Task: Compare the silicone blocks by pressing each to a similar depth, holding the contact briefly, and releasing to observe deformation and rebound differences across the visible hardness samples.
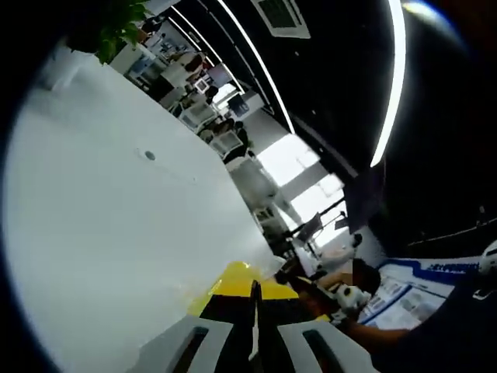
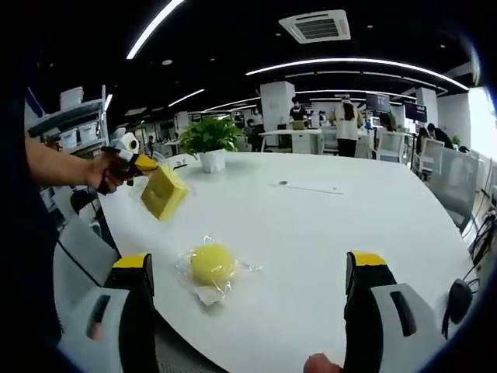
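**One block lifted, one lying in its bag**

At left of the right gripper view, our left gripper (image 2: 144, 167) holds a yellow block (image 2: 163, 193) clamped in the air; it looks light. At lower centre a round yellow block (image 2: 212, 263) lies bagged on the white table (image 2: 326, 225), probably soft and slippery in plastic; we press its crown. Our right gripper (image 2: 248, 291) stands wide apart.

Left gripper view: rolled hard, skimming close along the white oval bench (image 1: 116, 233) toward ceiling light strips. Right gripper view: level, low at the bench (image 2: 326, 225) edge, facing across it toward the potted green plant (image 2: 210, 140). Both share the bench.
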Action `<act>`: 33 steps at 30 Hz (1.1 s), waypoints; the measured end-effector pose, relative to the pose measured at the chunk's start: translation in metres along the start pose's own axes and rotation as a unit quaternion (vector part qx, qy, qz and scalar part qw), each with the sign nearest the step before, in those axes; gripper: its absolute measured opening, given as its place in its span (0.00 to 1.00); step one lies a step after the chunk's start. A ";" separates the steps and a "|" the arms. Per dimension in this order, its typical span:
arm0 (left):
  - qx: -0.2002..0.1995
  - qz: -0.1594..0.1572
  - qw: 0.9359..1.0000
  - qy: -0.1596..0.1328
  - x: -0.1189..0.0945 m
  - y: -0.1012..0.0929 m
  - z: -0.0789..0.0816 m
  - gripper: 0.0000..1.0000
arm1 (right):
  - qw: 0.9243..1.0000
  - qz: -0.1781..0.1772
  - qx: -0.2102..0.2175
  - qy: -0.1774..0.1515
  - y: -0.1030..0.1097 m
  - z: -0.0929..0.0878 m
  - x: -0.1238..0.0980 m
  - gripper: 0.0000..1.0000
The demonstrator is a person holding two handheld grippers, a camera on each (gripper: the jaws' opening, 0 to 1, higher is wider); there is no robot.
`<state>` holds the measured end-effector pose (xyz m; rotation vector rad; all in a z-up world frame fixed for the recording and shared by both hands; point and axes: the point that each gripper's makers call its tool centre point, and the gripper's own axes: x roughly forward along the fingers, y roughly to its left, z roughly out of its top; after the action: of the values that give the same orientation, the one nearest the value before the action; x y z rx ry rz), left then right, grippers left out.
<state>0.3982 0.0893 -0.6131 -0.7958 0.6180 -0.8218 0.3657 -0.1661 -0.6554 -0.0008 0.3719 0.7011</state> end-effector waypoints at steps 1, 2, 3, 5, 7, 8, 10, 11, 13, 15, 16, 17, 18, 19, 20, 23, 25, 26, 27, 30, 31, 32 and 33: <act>-0.003 0.002 1.000 0.002 0.000 0.002 -0.002 0.00 | 1.000 -0.005 0.003 0.006 -0.002 -0.001 0.000 0.97; -0.004 0.004 1.000 0.003 0.000 0.004 -0.003 0.00 | 1.000 -0.007 0.009 0.017 -0.004 -0.004 0.000 0.97; -0.006 0.006 1.000 0.004 0.000 0.006 -0.004 0.00 | 1.000 -0.004 0.014 0.014 -0.004 -0.003 0.000 0.97; -0.009 0.008 1.000 0.006 0.000 0.010 -0.006 0.00 | 1.000 -0.003 0.017 0.009 -0.005 -0.001 0.000 0.97; -0.011 0.011 1.000 0.006 -0.001 0.014 -0.006 0.00 | 1.000 -0.013 0.002 0.011 -0.008 -0.001 0.001 0.97; -0.013 0.014 1.000 0.006 -0.001 0.016 -0.007 0.00 | 1.000 -0.012 0.005 0.010 -0.008 -0.001 0.001 0.97; -0.019 0.020 1.000 0.007 -0.002 0.024 -0.006 0.00 | 1.000 -0.012 0.011 0.015 -0.009 -0.003 0.003 0.97; -0.020 0.024 0.999 0.007 -0.002 0.027 -0.006 0.00 | 1.000 -0.014 0.010 0.016 -0.010 -0.003 0.003 0.97; -0.024 0.028 0.999 0.008 -0.002 0.035 -0.007 0.00 | 1.000 -0.016 0.019 0.016 -0.012 -0.002 0.003 0.97; -0.027 0.035 0.999 0.009 -0.002 0.046 -0.007 0.00 | 0.999 -0.013 0.029 0.018 -0.011 -0.003 0.002 0.91; -0.028 0.038 0.999 0.010 -0.003 0.049 -0.008 0.00 | 1.000 -0.016 0.019 0.017 -0.014 -0.002 0.001 0.87; -0.031 0.041 0.999 0.012 -0.003 0.054 -0.009 0.00 | 1.000 -0.013 0.019 0.017 -0.013 -0.002 0.002 0.86; -0.031 0.041 0.999 0.014 -0.004 0.056 -0.010 0.00 | 0.999 -0.014 0.021 0.019 -0.014 -0.002 0.002 0.88; -0.030 0.044 0.998 0.020 -0.005 0.059 -0.011 0.00 | 1.000 -0.016 0.021 0.017 -0.015 -0.001 0.002 0.91; -0.030 0.047 0.998 0.023 -0.005 0.062 -0.012 0.00 | 0.999 -0.018 0.020 0.020 -0.016 -0.002 0.003 0.94; -0.030 0.056 0.998 0.028 -0.007 0.070 -0.015 0.00 | 0.999 -0.024 0.019 0.021 -0.020 -0.005 0.003 0.96; -0.031 0.059 0.997 0.028 -0.008 0.074 -0.014 0.00 | 0.999 -0.027 0.023 0.030 -0.023 -0.010 0.003 0.96; -0.031 0.060 0.997 0.027 -0.009 0.076 -0.013 0.00 | 0.999 -0.027 0.023 0.036 -0.023 -0.014 0.004 0.96; -0.032 0.061 0.997 0.027 -0.009 0.077 -0.013 0.00 | 0.999 -0.027 0.023 0.040 -0.023 -0.017 0.004 0.96; -0.047 0.060 0.997 0.025 -0.011 0.083 -0.015 0.00 | 0.998 -0.022 0.028 0.051 -0.016 -0.026 0.005 0.96; -0.047 0.061 0.997 0.024 -0.011 0.085 -0.015 0.00 | 0.998 -0.022 0.027 0.051 -0.016 -0.026 0.005 0.96; -0.050 0.061 0.997 0.024 -0.012 0.086 -0.016 0.00 | 0.998 -0.019 0.026 0.055 -0.013 -0.028 0.006 0.96; -0.052 0.061 0.996 0.025 -0.012 0.086 -0.017 0.00 | 0.998 -0.019 0.028 0.054 -0.013 -0.028 0.005 0.96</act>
<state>0.4132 0.1303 -0.6905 -0.8247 0.7507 -0.7031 0.3680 -0.1759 -0.6851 0.0061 0.4944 0.6549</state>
